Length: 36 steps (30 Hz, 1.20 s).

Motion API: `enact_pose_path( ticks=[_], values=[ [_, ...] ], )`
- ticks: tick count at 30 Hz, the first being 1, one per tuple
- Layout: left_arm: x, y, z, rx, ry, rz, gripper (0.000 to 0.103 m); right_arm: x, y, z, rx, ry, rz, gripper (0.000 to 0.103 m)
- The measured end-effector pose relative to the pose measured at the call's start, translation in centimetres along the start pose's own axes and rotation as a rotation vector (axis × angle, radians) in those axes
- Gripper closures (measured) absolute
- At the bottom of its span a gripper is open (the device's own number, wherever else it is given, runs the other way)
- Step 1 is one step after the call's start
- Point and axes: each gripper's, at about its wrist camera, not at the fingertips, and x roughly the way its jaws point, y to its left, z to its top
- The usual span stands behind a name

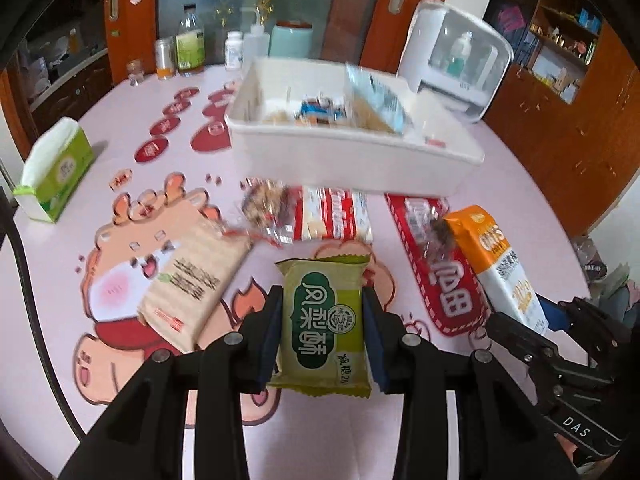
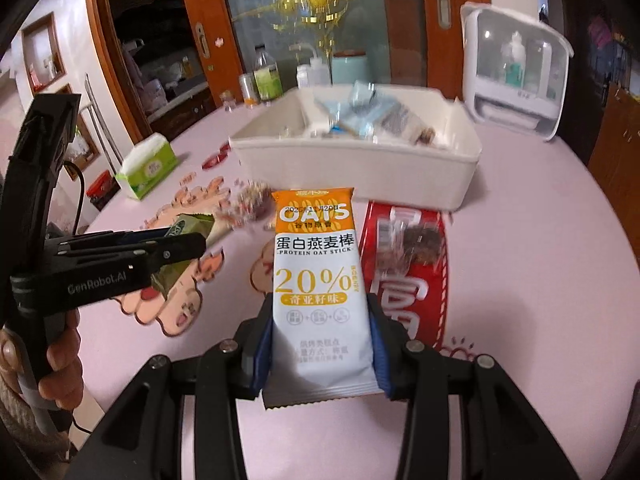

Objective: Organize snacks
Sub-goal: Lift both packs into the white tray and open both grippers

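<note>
My left gripper [image 1: 322,316] is shut on a green pastry packet [image 1: 325,320], held above the pink table. My right gripper [image 2: 320,328] is shut on an orange and white oat bar packet [image 2: 318,276], also lifted off the table. Each gripper shows in the other's view: the right gripper [image 1: 516,320] with the oat bar packet [image 1: 496,268] at right, the left gripper [image 2: 176,246] with the green pastry packet [image 2: 192,226] at left. A white bin [image 1: 400,168] holding several snacks stands beyond. On the table lie a beige packet [image 1: 196,280], a red and white packet [image 1: 332,216] and clear wrapped snacks [image 1: 266,210].
A green tissue box [image 1: 56,176] stands at the left table edge. Bottles and jars [image 1: 190,46] line the far edge, with a white lidded container [image 1: 456,64] at the back right. A hand [image 2: 60,364] grips the left tool's handle. Wooden cabinets [image 1: 568,128] stand beyond the table.
</note>
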Motion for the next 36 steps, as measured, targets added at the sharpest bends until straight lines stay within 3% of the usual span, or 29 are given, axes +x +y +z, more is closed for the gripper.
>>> enact_pose_path(
  ticks=[7, 14, 22, 29, 33, 36],
  values=[
    [-4.3, 0.6, 4.0, -0.001, -0.058, -0.012, 0.067, -3.7, -0.7, 3.6, 0.028, -0.064, 0.012, 0.061],
    [-9.5, -0.2, 10.8, 0.078, -0.151, 0.085, 0.067, -9.3, -0.7, 10.5, 0.039, -0.204, 0.074, 0.062],
    [-13.1, -2.5, 17.8, 0.180, -0.271, 0.217, 0.067, -11.2, -2.9, 18.4, 0.125, -0.293, 0.095, 0.061],
    [-8.9, -3.5, 24.2, 0.180, -0.275, 0.325, 0.067, -8.3, -5.2, 23.4, 0.164, -0.319, 0.030, 0.061],
    [-4.3, -2.3, 26.3, 0.113, -0.256, 0.311, 0.067, -4.2, -7.0, 24.5, 0.193, -0.275, -0.010, 0.061],
    [0.1, -1.5, 26.6, 0.073, -0.185, 0.287, 0.067, -1.0, -7.9, 24.0, 0.198, -0.231, -0.037, 0.061]
  ],
)
